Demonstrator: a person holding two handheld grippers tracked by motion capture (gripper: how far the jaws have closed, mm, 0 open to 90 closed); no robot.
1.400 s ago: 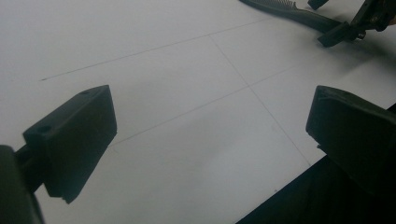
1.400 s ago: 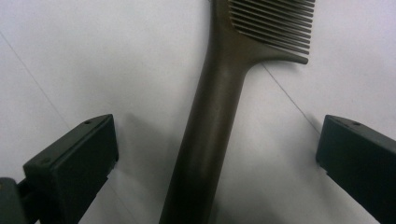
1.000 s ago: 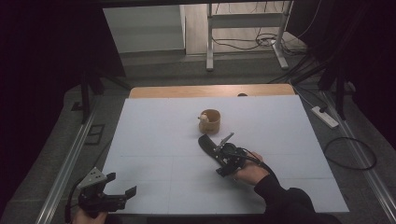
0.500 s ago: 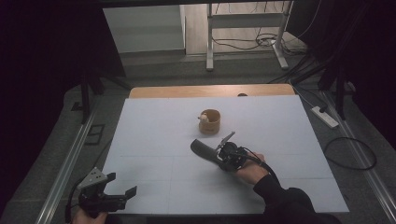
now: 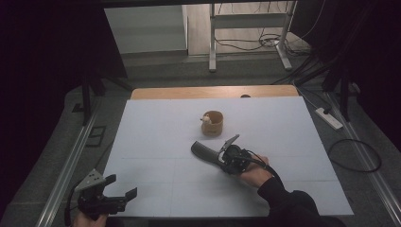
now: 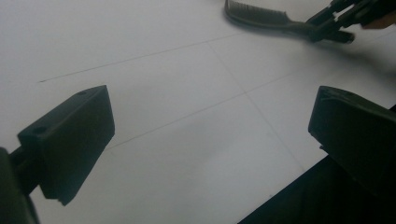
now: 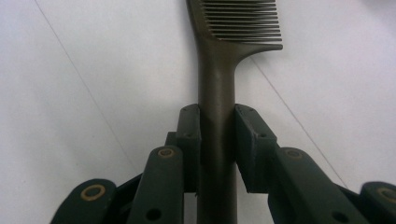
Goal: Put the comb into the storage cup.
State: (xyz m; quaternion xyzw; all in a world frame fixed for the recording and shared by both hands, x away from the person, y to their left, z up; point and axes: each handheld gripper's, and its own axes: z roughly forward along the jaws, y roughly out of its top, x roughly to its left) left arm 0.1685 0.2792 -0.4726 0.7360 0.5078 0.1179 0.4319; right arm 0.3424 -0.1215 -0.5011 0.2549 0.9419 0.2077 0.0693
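Comb (image 7: 215, 116) handle clamped between jaws of right claw (image 7: 217, 122), just closed on it, left claw (image 6: 210, 126) wide open, empty

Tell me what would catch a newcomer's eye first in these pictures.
The dark comb stands out first: the right gripper has just closed its jaws on the handle, near the middle of the white table, teeth end pointing away from the hand. Behind it, further toward the table's far edge, sits a small wooden cup. The left gripper rests at the near left corner, jaws wide apart and holding nothing.
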